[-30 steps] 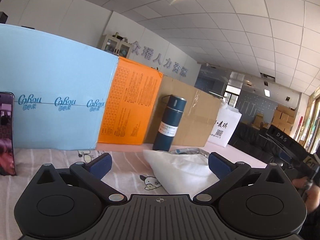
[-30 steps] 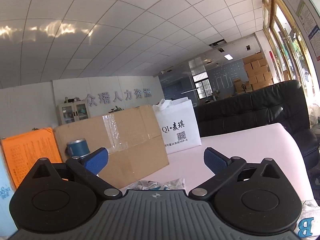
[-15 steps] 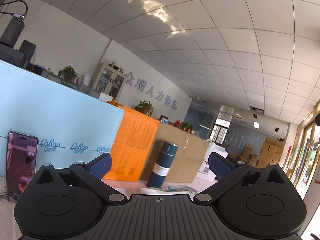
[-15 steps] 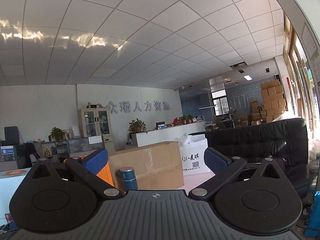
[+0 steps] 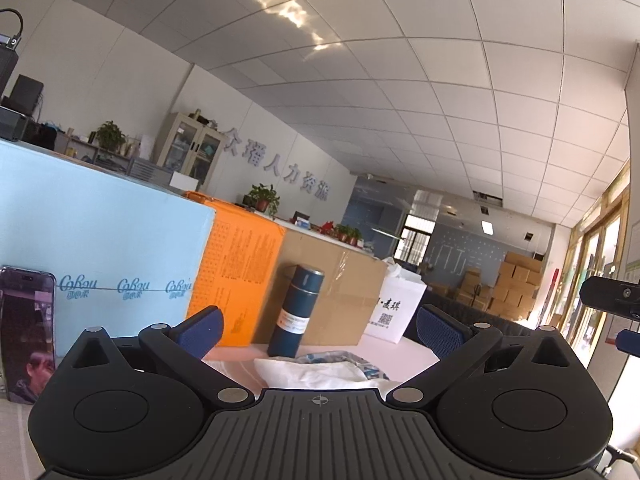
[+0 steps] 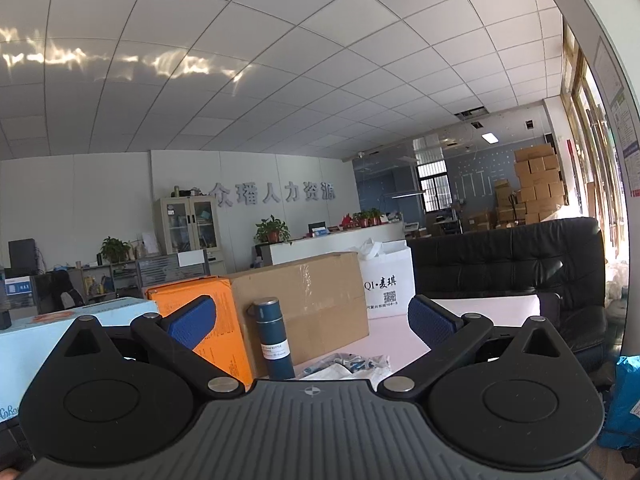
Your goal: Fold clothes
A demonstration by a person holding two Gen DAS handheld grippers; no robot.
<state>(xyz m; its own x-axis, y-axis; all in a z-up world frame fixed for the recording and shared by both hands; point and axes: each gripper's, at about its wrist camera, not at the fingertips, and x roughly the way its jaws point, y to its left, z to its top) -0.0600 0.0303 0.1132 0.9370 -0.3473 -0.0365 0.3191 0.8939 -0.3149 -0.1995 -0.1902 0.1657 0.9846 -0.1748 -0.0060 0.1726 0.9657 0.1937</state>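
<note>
White clothes [image 5: 316, 372] lie by the capped flask [image 5: 297, 312]; both tools [image 5: 318, 330] [image 6: 312, 322] spread, empty.

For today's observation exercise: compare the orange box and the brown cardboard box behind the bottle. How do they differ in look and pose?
The orange box is bright orange with printed text on its front; the brown cardboard box is plain brown, sealed with clear tape. The orange box shows a narrower front, the cardboard box a wider one. The bottle stands where the two meet. Both stand upright, side by side, on the table.
</note>
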